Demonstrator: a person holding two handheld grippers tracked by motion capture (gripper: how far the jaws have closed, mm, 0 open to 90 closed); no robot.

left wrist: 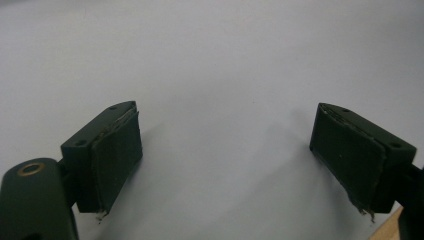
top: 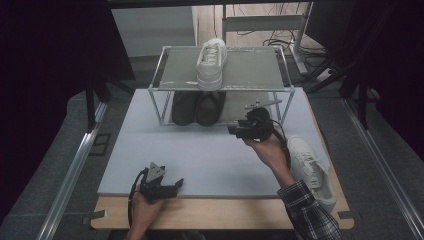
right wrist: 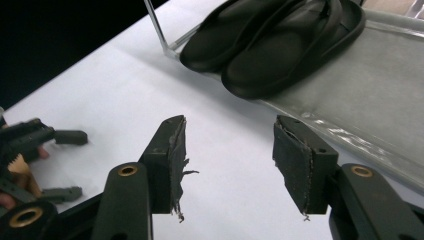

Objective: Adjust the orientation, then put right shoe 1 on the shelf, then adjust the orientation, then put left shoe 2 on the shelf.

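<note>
While the right gripper (top: 239, 129) hovers mid-frame with fingers released, the pair of black rubber slides (right wrist: 270, 37) looks light, flexible; pinch a strap. The left gripper (left wrist: 225, 155), lower left, is released over the white desk (top: 200, 155).

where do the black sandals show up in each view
High view: black sandals at centre, on the rack's lower shelf under the white sneaker.
Left gripper view: not in it.
Right gripper view: top centre, beyond the open right claw.
Shared landmark: the white mat.
</note>
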